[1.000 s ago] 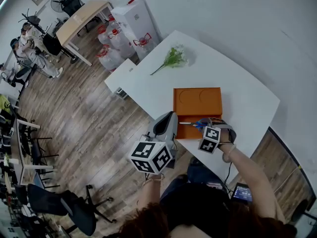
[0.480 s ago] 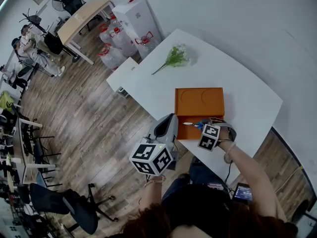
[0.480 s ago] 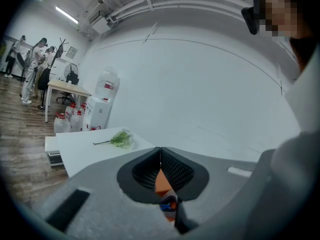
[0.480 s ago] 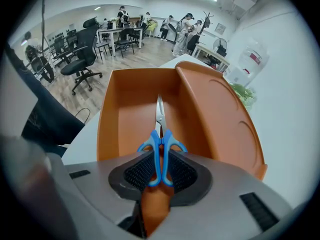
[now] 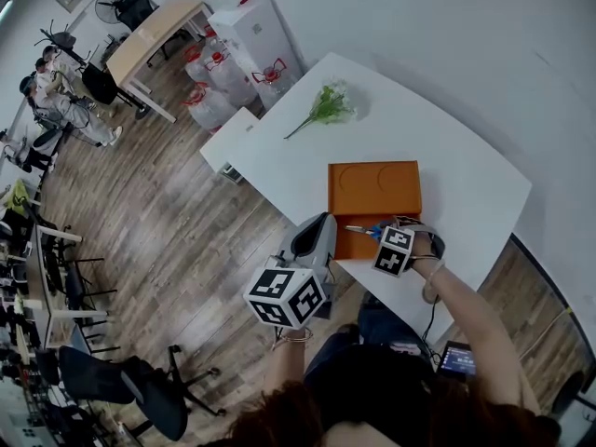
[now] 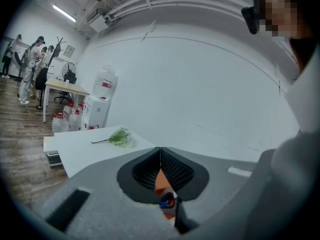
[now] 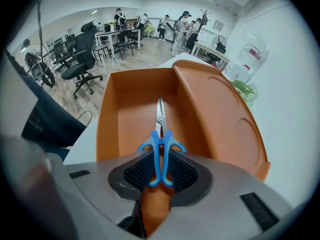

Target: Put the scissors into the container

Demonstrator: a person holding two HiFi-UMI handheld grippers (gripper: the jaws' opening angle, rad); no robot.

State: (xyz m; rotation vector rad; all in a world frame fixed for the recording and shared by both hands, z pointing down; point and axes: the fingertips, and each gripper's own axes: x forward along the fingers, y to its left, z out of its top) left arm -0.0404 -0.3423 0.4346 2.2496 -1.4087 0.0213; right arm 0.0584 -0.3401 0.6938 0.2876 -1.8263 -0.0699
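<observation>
**Orange container (image 5: pixel 374 190) on the bench (image 5: pixel 447 170), scissors (image 5: pixel 361 230) held over it**

Head view: the right gripper (image 5: pixel 379 234) points steeply down over the container's open near half, beside its flat lid. The left gripper (image 5: pixel 319 223) hovers near the container's left corner. A green sprig (image 5: pixel 328 107) lies well apart at the far end.

Left gripper view: the jaws meet, with nothing between them.

Right gripper view: the jaws have just been opening, but their pads press on the scissors' blue handles. The blades point into the open compartment; whether the tips touch its floor I cannot tell.
</observation>
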